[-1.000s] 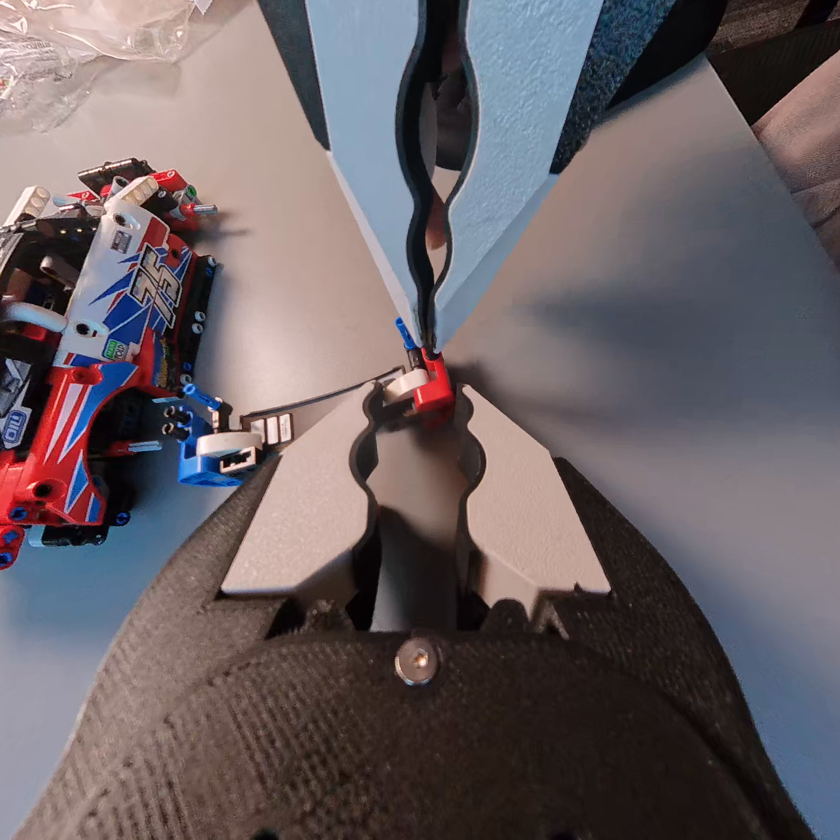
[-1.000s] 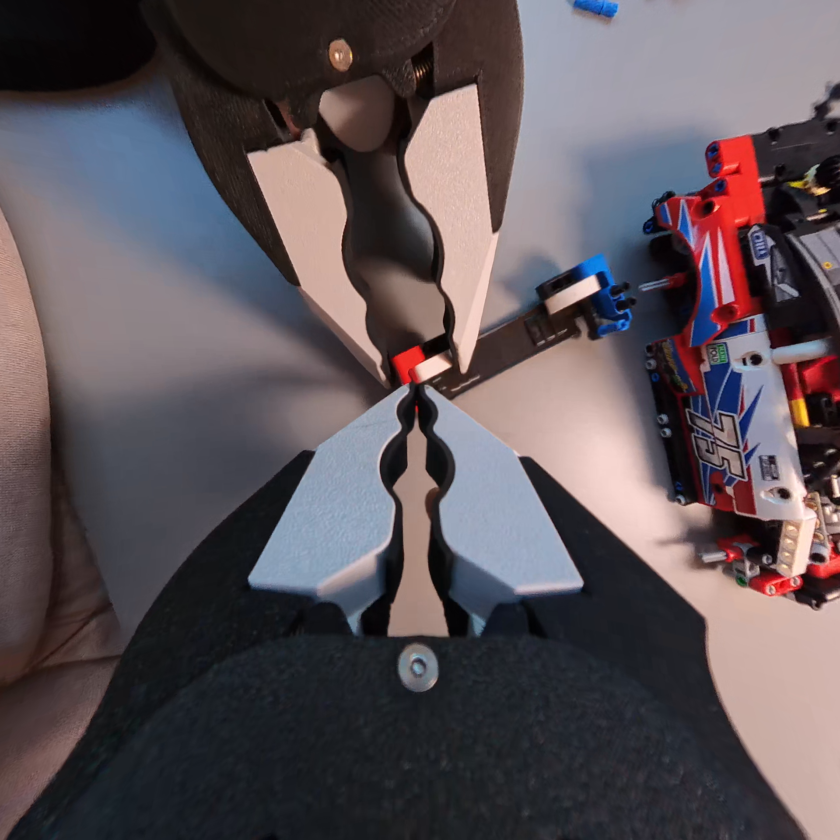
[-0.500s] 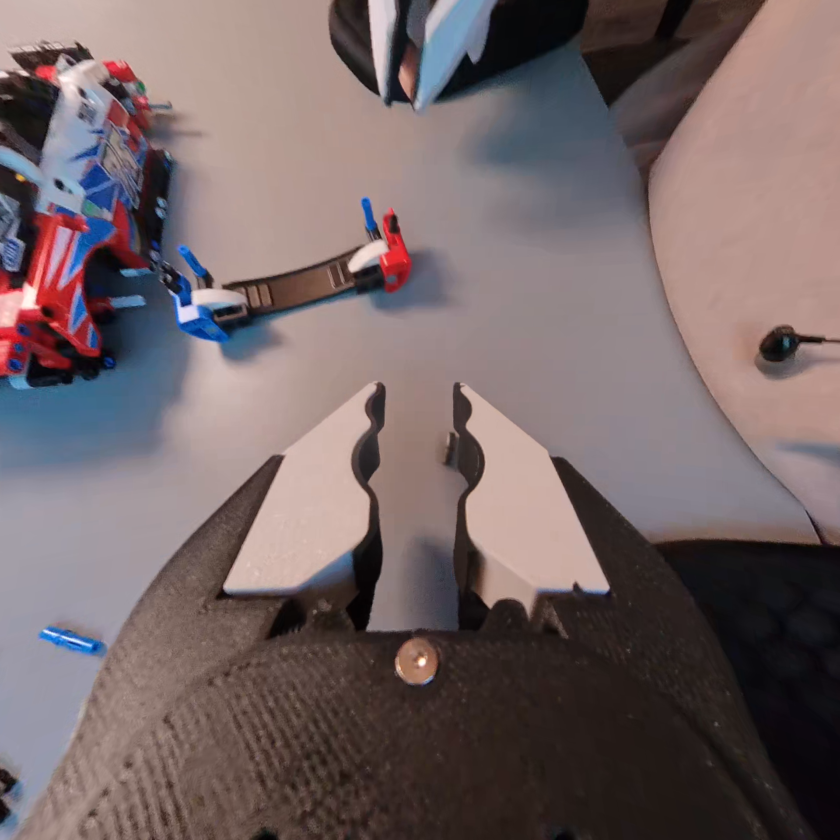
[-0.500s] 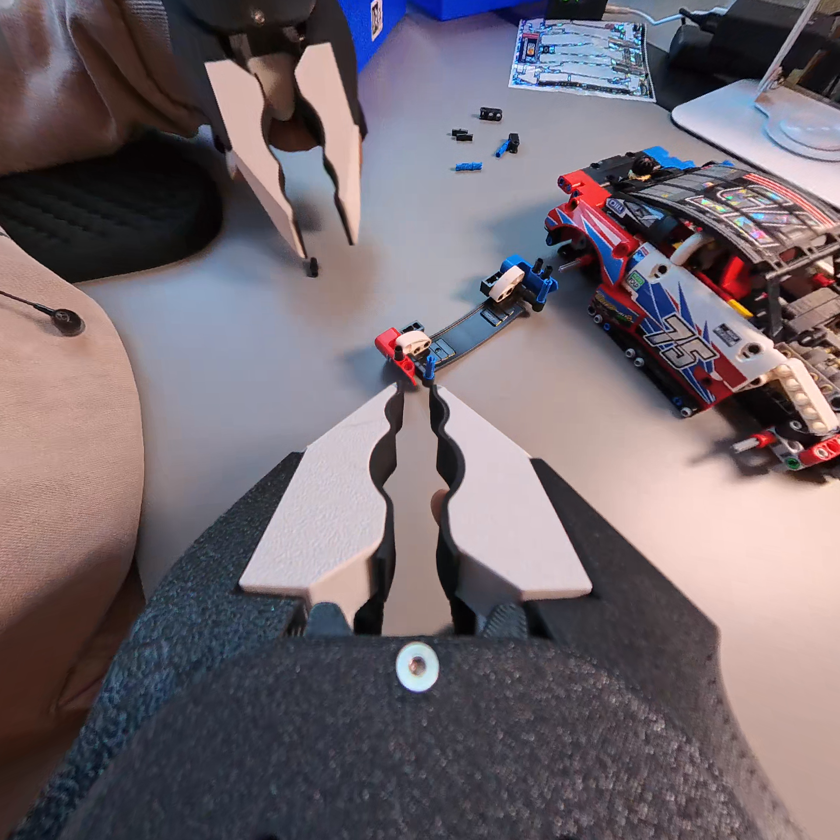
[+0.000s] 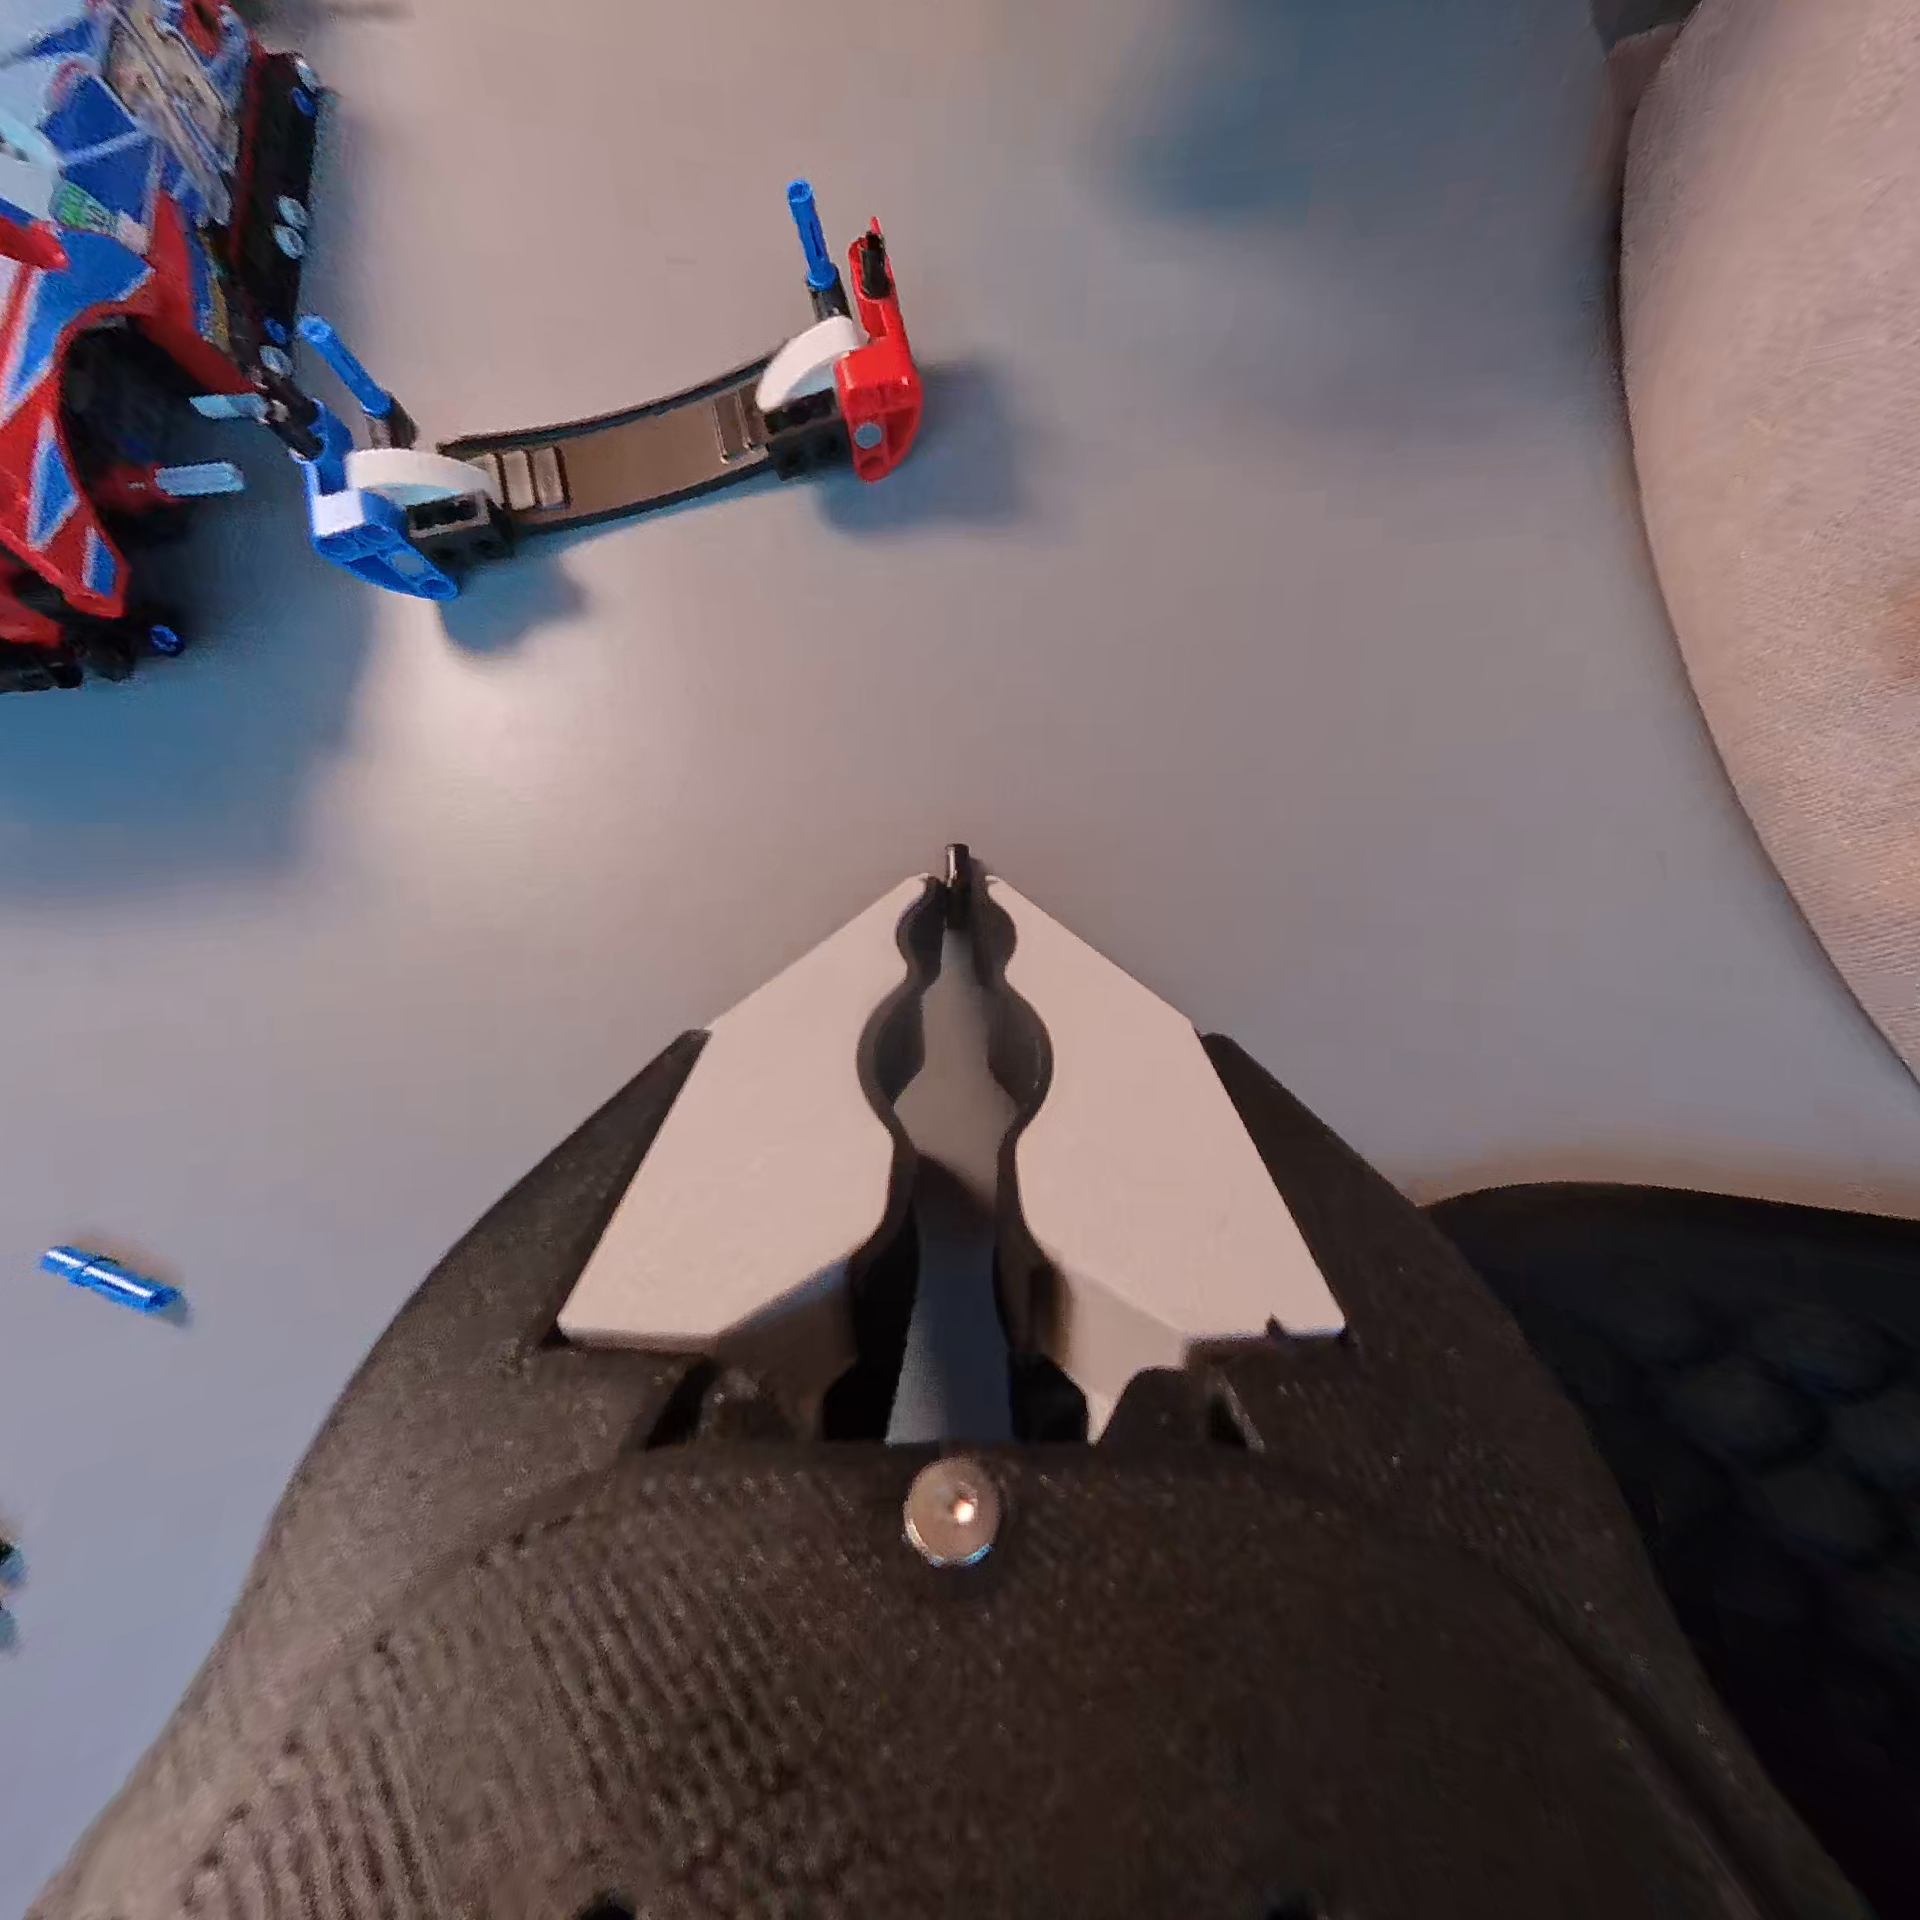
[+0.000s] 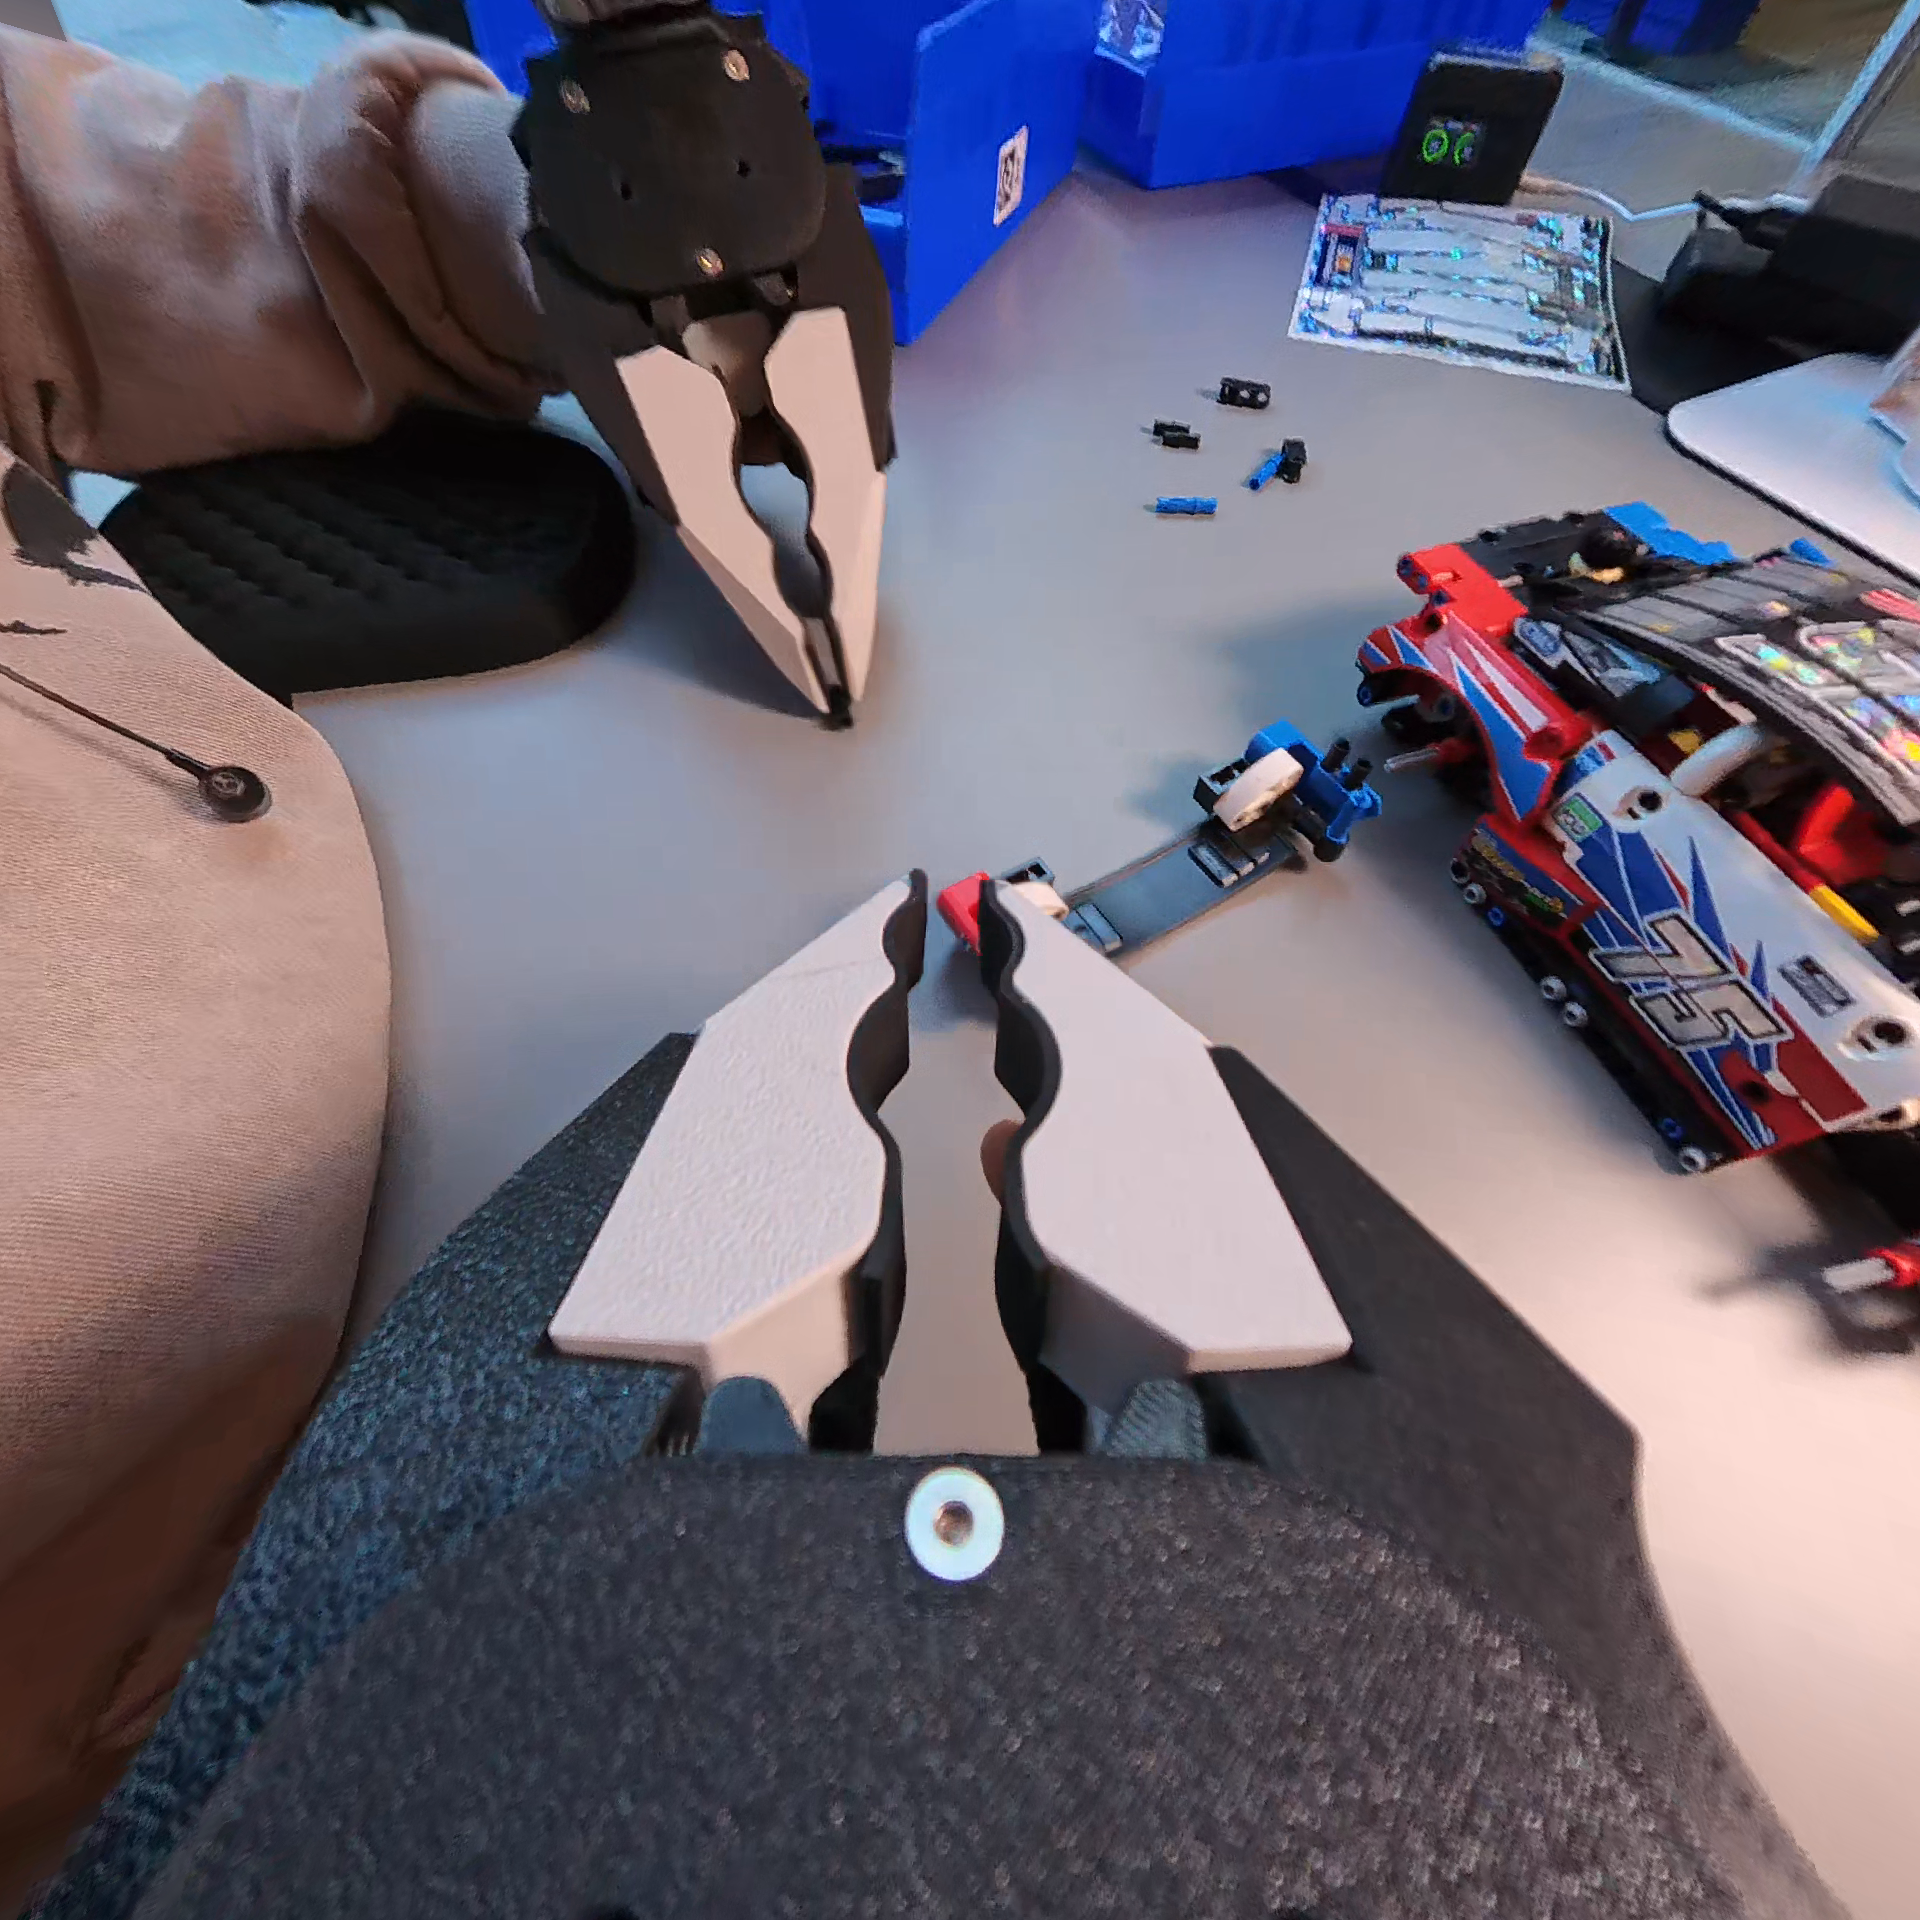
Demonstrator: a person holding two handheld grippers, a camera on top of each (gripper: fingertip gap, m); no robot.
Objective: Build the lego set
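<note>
My left gripper (image 5: 956, 878) is shut on a small black pin (image 5: 954, 862) at its tips, low over the grey table. It also shows in the right wrist view (image 6: 836, 712), tips down at the table. A sub-assembly (image 5: 644, 436), a curved black panel with a red end and a blue end, lies on the table beyond it. My right gripper (image 6: 951, 904) is slightly open and empty, its tips just short of the sub-assembly's red end (image 6: 961, 902). The red, white and blue race car (image 6: 1683, 883) stands to the right; it also shows in the left wrist view (image 5: 114, 343).
Several loose black and blue pins (image 6: 1226, 447) lie farther back. A blue pin (image 5: 109, 1280) lies at my left. Blue bins (image 6: 1039, 156) and a sticker sheet (image 6: 1455, 281) are at the back. A black round pad (image 6: 364, 551) and a person's beige sleeve (image 6: 208, 260) are at left. One gripper's finger ends stand about 12 centimeters off the other's.
Both grippers left the sub-assembly, which now lies on the table. My left gripper moved over a small black pin and shut on it. My right gripper moved back toward the red end.
</note>
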